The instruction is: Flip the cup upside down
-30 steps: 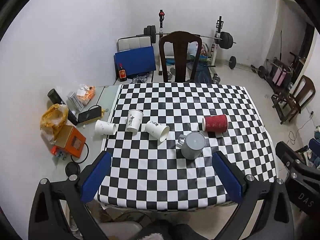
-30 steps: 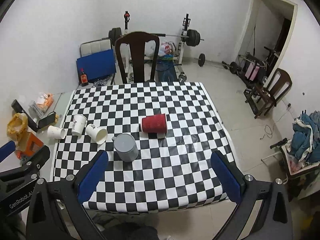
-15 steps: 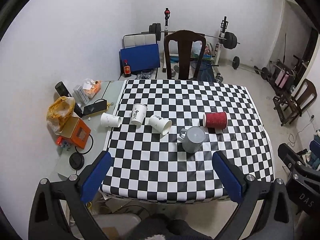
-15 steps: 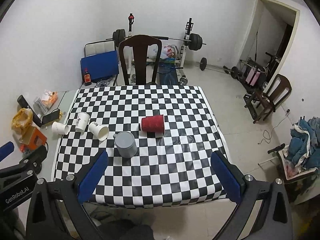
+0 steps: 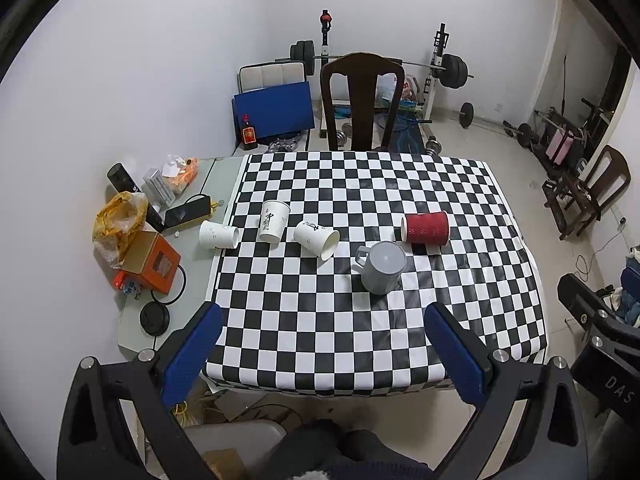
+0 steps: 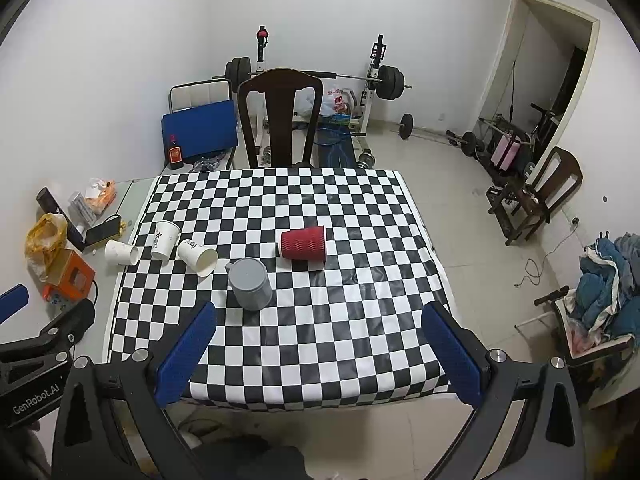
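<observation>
Both grippers held wide open, high and well back from the checkered table point(image 5: 360, 340); nothing gripped.

Left gripper point(image 5: 322, 342) and right gripper point(image 6: 320, 342) are seen with blue pads spread apart and empty, likely kept back so the whole cup row is in view before one is picked. Near mid-table a grey mug point(image 5: 382, 266) is already set mouth-down, handle to the left. Just behind it a red cup point(image 5: 425, 228) is laid on its side, so it is judged a likely next target. Further left, one white cup point(image 5: 316, 239) is tipped over, one paper cup point(image 5: 273, 221) appears to stand mouth-down, and a third cup point(image 5: 218, 234) is laid on bare tabletop beside the cloth edge. Cups are spaced apart, leaving room for fingers. Clutter is kept at the far left, clear of the row.
</observation>
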Tool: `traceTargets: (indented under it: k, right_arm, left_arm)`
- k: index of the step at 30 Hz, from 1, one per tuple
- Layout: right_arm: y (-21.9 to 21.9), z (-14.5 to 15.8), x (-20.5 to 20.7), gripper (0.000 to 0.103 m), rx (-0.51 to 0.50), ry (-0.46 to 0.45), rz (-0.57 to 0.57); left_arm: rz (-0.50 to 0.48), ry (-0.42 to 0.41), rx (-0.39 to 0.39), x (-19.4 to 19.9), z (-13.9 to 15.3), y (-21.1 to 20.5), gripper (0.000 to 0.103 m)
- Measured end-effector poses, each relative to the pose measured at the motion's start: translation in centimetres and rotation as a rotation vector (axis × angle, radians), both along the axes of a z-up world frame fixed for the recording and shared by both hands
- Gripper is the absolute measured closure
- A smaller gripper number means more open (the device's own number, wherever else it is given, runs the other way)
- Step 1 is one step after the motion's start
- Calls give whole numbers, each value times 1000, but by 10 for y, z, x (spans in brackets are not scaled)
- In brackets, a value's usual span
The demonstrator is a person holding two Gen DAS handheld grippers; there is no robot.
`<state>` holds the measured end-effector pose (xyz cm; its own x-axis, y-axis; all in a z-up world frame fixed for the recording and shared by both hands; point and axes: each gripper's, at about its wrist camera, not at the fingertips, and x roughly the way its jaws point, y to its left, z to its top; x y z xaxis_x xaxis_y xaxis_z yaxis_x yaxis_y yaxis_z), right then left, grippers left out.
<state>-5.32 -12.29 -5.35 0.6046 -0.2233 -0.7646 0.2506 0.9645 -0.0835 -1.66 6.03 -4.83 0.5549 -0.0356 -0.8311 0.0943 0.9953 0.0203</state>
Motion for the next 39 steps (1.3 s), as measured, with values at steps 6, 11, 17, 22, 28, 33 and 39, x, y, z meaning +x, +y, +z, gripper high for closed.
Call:
traceTargets:
  k: [6,11,17,22,28,33,39]
  right_arm:
    - [1,0,0,0,-1,3,0]
    - [1,1,-8,0,1,8,5]
    - [0,2,-13,0,5,8,6]
    - [-1,2,-14,0,6,9,8]
    - [-2,2,-17,0,6,10,10]
    - [-1,3,-20,0,5,8,9]
    - [0,3,-18,0,3,8,8]
  left_arm:
    - [-4,7,4,-3,-2,0,0]
    - [-1,12,0,-4,-3,0,0]
    - [3,14,-6,-6,-2,0,0]
    - [6,15,-5,-4,-2,2,0]
    - [4,15,-6,-3,-1,3,0]
    - [4,12,-9,-2,0,2,0]
    - [3,8,-9,-3,0,2,0]
